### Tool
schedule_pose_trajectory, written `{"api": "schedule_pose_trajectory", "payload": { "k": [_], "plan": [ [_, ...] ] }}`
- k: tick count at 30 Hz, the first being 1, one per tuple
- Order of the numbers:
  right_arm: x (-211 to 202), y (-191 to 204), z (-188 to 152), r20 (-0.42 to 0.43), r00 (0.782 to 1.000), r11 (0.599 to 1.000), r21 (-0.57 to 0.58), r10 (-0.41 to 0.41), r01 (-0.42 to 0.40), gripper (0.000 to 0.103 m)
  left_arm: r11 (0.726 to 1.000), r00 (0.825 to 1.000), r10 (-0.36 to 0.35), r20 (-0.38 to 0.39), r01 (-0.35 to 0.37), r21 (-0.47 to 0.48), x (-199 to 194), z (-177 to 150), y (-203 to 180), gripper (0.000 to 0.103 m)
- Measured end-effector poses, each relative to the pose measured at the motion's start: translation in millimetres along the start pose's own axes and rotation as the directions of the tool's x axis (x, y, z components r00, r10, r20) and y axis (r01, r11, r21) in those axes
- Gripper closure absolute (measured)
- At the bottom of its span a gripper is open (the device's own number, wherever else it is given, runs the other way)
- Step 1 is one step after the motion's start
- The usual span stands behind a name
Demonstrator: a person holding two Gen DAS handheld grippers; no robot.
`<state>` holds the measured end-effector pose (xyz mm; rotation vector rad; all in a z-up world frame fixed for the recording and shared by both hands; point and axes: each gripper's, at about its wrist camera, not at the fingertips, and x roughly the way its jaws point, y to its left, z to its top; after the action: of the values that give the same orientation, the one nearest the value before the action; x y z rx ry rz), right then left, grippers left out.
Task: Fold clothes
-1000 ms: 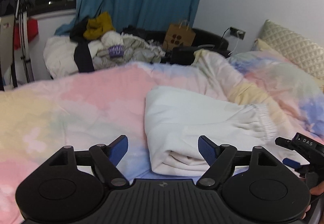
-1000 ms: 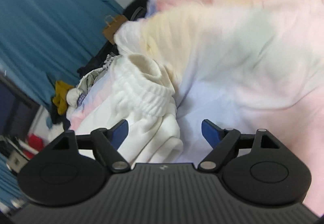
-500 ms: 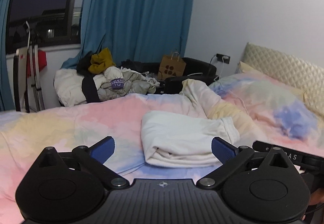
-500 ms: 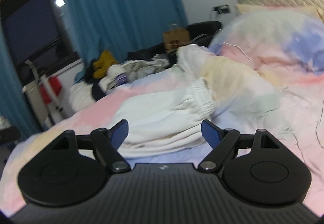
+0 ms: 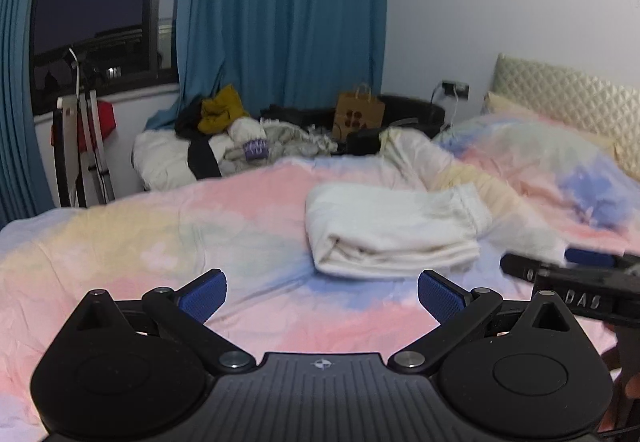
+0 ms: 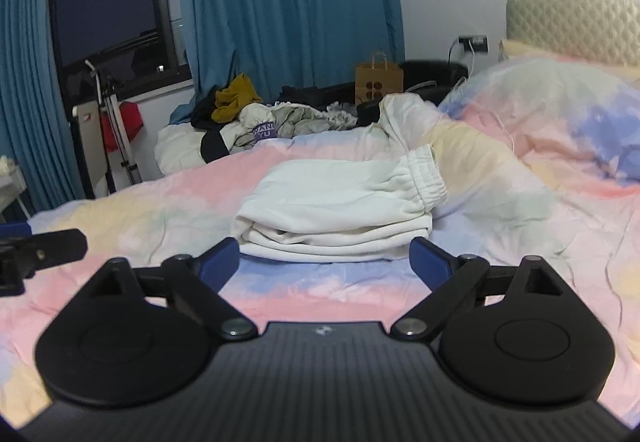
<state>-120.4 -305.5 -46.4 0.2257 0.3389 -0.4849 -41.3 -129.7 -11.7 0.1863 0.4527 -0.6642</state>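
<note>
Folded white sweatpants [image 5: 390,228] [image 6: 340,204] lie in a neat stack on the pastel bedspread [image 5: 160,238], elastic waistband to the right. My left gripper [image 5: 322,292] hovers in front of them, open, nothing between its blue pads. The right gripper [image 6: 324,260] also hangs back from the stack, its jaws still opening and empty. Each gripper shows at the edge of the other's view: the right one [image 5: 572,278] and the left one [image 6: 36,248].
A heap of unfolded clothes [image 5: 240,138] [image 6: 256,122] sits beyond the bed's far edge under the blue curtains [image 5: 280,10]. A brown paper bag [image 5: 358,114], a dark chair and a quilted headboard [image 5: 560,94] stand at the right; a white rack [image 5: 76,146] at the left.
Both grippers have pulled back and up from the folded sweatpants, which now look smaller and farther. The right view has rolled level. Both sets of jaws stand wider.
</note>
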Motion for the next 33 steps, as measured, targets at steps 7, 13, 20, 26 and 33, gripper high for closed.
{"api": "schedule_pose_trajectory", "payload": {
  "k": [7,13,20,26,33],
  "plan": [
    [2.0,10.6,-8.1,0.053,0.998,0.999,-0.032,-0.024,0.026,0.01,0.999,0.999,0.033,-0.014,-0.033,-0.005,-2.0,-9.9,7.1,0.0],
    [-1.0,9.9,-8.7,0.061,0.998,0.999,-0.031,-0.013,0.015,0.01,0.998,0.998,0.056,-0.001,-0.056,-0.015,-8.3,-5.6,13.3,0.0],
    [-1.9,11.5,-8.1,0.05,0.999,0.999,-0.038,-0.016,0.018,0.01,0.998,0.998,0.068,-0.005,-0.068,-0.012,-10.1,-4.5,13.4,0.0],
    [-4.3,12.9,-9.4,0.05,0.999,0.999,-0.042,-0.016,0.018,0.01,0.997,0.997,0.074,-0.008,-0.074,-0.003,-11.3,-4.7,10.1,0.0],
    [-5.2,14.8,-10.2,0.047,0.999,0.998,-0.051,-0.022,0.024,0.01,0.997,0.998,0.07,-0.003,-0.07,-0.007,-12.1,-5.0,13.0,0.0]
  ]
}}
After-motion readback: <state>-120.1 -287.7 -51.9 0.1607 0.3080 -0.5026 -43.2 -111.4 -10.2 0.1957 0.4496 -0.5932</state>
